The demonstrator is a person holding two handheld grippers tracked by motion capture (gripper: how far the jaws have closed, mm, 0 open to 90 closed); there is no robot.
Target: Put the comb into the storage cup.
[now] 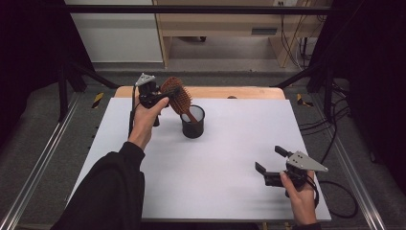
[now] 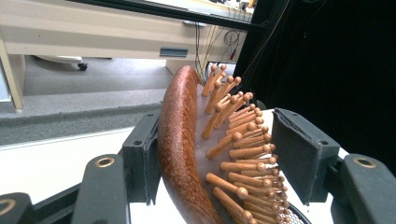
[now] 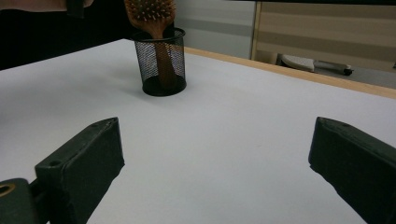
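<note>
A brown wooden hairbrush (image 1: 178, 96) stands handle-down in a black mesh cup (image 1: 193, 123) at the back middle of the white table top (image 1: 230, 158). My left gripper (image 1: 172, 92) reaches its head from the left. In the left gripper view the brush head (image 2: 180, 140) sits between the jaws of that gripper (image 2: 217, 119): its smooth back lies against one pad, and the wooden bristles end just short of the other pad. My right gripper (image 1: 271, 159) rests low at the front right, jaws wide and empty (image 3: 215, 140), facing the cup (image 3: 161, 60) and brush (image 3: 150, 11).
A wooden strip (image 1: 239, 92) edges the table's far side, with pale cabinets (image 1: 215, 24) on the floor beyond. Dark frame bars and cables flank the table. A black sleeve (image 1: 110, 191) covers the front left corner.
</note>
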